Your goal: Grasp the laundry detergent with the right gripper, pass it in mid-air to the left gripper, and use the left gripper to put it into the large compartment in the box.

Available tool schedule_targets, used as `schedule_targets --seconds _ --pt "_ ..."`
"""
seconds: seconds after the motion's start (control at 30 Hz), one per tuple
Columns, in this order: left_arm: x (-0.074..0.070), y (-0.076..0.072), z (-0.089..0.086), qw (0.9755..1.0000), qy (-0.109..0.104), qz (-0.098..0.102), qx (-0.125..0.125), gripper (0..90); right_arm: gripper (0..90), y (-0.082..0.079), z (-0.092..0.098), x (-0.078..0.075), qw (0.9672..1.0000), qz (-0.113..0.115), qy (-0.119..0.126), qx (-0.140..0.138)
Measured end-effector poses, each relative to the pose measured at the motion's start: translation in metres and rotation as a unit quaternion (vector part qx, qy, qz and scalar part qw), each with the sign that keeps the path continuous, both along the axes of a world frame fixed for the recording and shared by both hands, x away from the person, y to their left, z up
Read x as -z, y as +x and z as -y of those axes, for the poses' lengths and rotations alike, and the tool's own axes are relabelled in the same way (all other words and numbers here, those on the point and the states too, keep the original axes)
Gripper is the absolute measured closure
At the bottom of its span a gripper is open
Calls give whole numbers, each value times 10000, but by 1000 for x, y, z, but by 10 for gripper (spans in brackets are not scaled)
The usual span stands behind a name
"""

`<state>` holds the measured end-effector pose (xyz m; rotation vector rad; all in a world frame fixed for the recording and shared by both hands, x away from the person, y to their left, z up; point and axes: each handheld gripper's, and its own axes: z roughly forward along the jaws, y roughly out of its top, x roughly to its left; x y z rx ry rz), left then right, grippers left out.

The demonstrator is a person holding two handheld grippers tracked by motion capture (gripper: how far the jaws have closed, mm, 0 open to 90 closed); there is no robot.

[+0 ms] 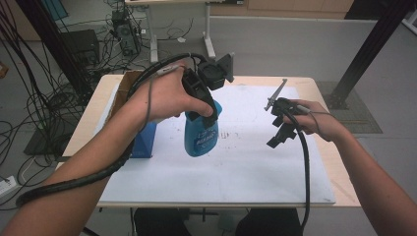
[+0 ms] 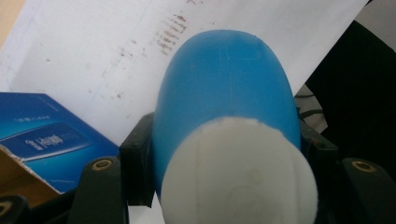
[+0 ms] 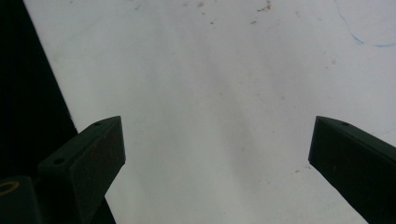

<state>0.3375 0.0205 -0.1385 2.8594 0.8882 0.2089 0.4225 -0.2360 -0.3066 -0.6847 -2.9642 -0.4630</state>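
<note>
1. The left gripper has its jaws clenched on the blue bottle, one jaw at each side of its upper body.
2. In the left gripper view the bottle sits squarely between the two jaws, its white cap nearest the camera and its blue body running away from the jaws toward the white sheet.
3. In the high view the bottle hangs below the jaws, roughly upright; whether its base touches the sheet I cannot tell.
4. A blue box lies just beyond the left-hand jaw in the left gripper view, partly on the sheet, with a brown cardboard edge under it.
5. In the high view that box is just beside the bottle, on the side away from the other gripper.
6. The right gripper is released: in the right gripper view its jaws stand wide apart with bare sheet between them and beyond them.
7. Faint brown specks mark the sheet ahead of the right jaws, and a thin blue pen line curves past the far side of the right-hand jaw.
8. The right gripper is held above the tabletop, well apart from the bottle, its jaws pointing down at the sheet.
</note>
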Motion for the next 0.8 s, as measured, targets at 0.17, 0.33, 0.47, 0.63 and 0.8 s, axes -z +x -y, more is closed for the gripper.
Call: schedule_targets --seconds 0.17,0.33,0.47,0.63,0.8 --pt "-7 4 -5 9999 -58 10 -157 378 39 13 0 5 9994 -34 -113 336" --pt "-13 5 -6 9998 -40 -8 -218 378 37 25 2 11 9982 -85 -183 564" --pt "-19 5 -7 9996 -36 -11 -295 378 36 34 5 15 9969 -82 -238 747" --pt "-26 6 -8 9992 -15 -21 -400 378 40 44 8 20 9941 -130 -304 1030" --pt "-35 9 -10 9987 -46 -54 -509 378 39 51 8 24 9924 -119 -371 1167"
